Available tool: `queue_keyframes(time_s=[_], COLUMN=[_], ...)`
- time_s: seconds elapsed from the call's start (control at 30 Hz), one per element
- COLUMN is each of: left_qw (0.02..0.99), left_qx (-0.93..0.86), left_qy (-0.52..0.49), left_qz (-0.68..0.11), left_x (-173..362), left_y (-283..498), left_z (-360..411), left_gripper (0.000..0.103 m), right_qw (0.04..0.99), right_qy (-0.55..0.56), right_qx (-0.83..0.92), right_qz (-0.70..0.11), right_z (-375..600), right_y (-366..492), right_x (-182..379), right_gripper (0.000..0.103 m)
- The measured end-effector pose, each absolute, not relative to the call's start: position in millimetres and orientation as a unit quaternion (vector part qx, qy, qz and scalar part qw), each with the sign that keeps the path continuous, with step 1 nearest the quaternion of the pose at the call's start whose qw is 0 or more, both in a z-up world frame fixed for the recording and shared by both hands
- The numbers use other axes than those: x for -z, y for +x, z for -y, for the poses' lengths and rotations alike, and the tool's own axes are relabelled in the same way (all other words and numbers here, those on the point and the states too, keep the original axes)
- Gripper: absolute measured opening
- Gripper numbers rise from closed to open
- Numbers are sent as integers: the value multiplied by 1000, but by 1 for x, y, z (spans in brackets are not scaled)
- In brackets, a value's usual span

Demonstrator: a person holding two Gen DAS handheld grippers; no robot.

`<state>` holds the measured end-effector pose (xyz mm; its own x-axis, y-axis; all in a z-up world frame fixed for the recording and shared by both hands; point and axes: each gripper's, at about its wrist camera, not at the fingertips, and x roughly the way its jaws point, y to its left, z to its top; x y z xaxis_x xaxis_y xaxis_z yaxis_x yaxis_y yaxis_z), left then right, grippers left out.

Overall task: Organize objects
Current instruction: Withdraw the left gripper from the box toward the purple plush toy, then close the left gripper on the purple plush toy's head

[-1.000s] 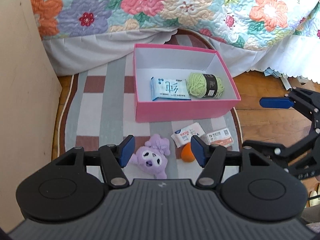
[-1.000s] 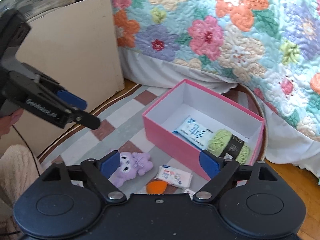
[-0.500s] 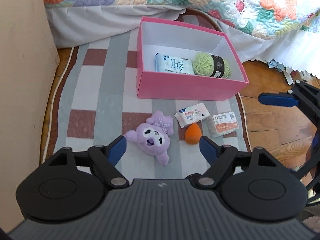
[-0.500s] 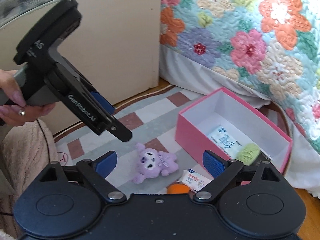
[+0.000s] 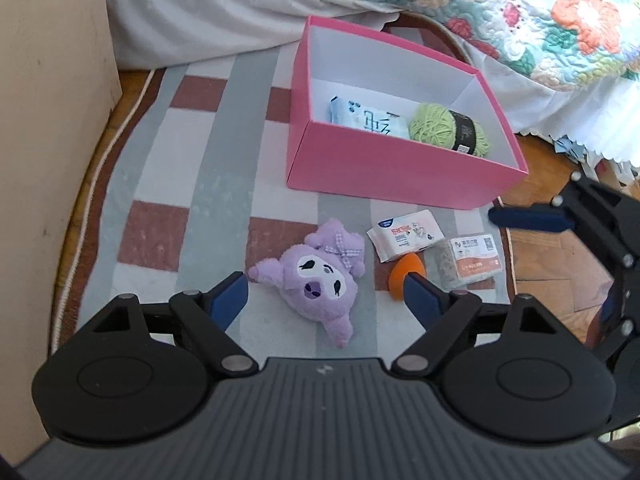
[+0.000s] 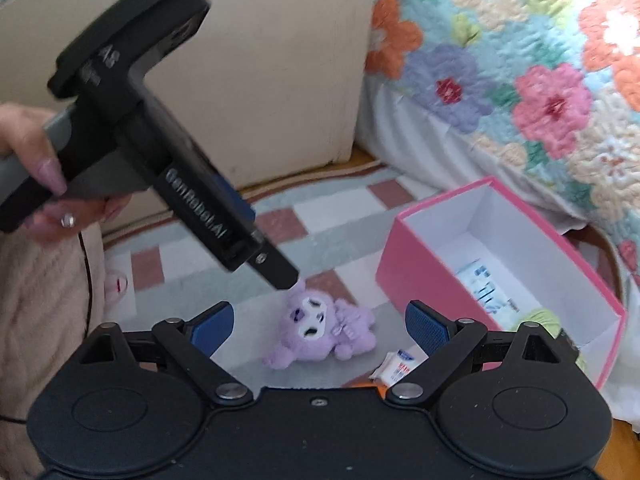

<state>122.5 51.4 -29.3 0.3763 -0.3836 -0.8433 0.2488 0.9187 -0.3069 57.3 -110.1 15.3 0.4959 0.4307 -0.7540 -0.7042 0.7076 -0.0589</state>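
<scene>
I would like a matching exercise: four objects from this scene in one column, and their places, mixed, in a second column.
Objects:
1. green yarn ball
2. purple plush toy
3. orange sponge
4. floral quilt

Places:
A. on the rug, left of the orange sponge
B. on the bed
C. inside the pink box
D. on the rug, below the white wipes packet

Pairs: 1-C, 2-A, 3-D, 4-B

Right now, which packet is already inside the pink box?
The blue-and-white tissue packet, beside the green yarn; the other two packets lie on the rug outside.
</scene>
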Motion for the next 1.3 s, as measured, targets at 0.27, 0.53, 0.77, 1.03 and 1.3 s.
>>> queue_keyframes(time_s=[0.27, 0.53, 0.77, 1.03, 1.3], left_qw=[811, 791, 786, 784, 786], left_qx=[184, 174, 165, 170, 161], left_qy=[-107, -173, -181, -201, -199], left_qz=[-545, -561, -568, -563, -562], left_x=[65, 98, 112, 125, 132], left_y=[131, 138, 141, 143, 147], left_z=[-57, -67, -67, -62, -64], left_gripper=[85, 83, 81, 58, 38], right_qw=[822, 817, 811, 800, 792], right_qy=[-138, -179, -208, -190, -199], right_qx=[-354, -363, -358, -377, -377], right_qz=[-424, -410, -413, -426, -437], right_z=[100, 86, 83, 91, 88], right_y=[81, 91, 100, 114, 125], right_x=[24, 59, 83, 99, 116], right_gripper=[95, 95, 95, 95, 98])
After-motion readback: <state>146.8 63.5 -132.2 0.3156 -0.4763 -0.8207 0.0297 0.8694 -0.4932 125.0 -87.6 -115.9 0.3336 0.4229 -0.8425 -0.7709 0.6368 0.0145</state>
